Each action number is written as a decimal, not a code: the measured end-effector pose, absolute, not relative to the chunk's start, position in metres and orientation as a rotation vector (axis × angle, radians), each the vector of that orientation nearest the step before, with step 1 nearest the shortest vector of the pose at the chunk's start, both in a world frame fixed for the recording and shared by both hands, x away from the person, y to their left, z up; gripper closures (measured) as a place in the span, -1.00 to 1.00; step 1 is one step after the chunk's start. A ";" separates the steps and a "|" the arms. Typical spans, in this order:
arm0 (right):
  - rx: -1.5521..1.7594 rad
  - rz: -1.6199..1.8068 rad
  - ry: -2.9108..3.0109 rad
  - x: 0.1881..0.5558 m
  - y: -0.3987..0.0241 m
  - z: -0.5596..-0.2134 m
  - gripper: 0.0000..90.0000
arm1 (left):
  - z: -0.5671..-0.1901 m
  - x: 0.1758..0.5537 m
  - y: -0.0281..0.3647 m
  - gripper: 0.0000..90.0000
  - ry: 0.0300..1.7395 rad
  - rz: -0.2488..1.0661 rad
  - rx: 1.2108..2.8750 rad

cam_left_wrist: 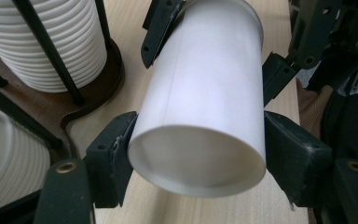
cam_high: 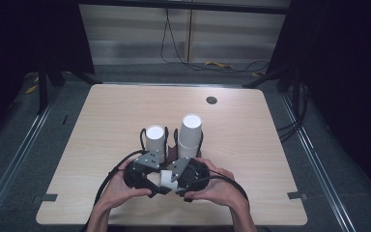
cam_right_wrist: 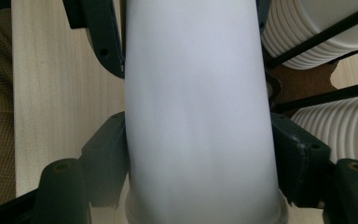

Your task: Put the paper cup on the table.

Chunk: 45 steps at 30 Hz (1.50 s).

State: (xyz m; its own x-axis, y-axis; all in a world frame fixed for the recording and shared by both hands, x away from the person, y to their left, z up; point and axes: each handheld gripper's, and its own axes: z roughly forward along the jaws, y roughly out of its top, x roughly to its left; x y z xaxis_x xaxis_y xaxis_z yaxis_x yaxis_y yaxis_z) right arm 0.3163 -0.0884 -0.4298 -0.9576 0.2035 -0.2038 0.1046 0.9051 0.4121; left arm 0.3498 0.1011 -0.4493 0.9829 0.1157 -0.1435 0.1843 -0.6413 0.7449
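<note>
I see the cup [cam_left_wrist: 205,116] between both grippers — left [cam_left_wrist: 198,151] and right [cam_right_wrist: 200,154] each pinch it.

The bench [cam_high: 101,125] is a light wood-grain top with rounded corners, standing on a grey carpeted floor [cam_high: 9,145]. A small dark round grommet [cam_high: 211,100] sits in it near the far right. A dark brown holder base [cam_left_wrist: 100,88] with thin black upright rods rests directly on the surface at centre, carrying two stacks of white cups [cam_high: 155,137], side by side, the right stack taller.
</note>
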 end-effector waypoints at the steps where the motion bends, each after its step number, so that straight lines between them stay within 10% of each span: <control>1: 0.218 0.594 2.823 0.317 -0.088 -0.430 -0.37 | -0.449 0.350 0.101 -0.33 0.206 -0.111 2.272; 45: 0.470 0.915 2.718 0.318 -0.120 -0.446 -0.69 | -0.443 0.340 0.125 -0.24 0.310 -0.038 2.124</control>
State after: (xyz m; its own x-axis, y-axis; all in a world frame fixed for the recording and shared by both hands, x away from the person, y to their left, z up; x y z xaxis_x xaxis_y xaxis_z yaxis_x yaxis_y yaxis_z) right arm 0.3183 -0.1201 -0.4455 -0.9208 0.3718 -0.1182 0.2246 0.7529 0.6186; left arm 0.3397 0.1247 -0.4433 0.9673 0.2061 -0.1480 0.2355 -0.5121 0.8260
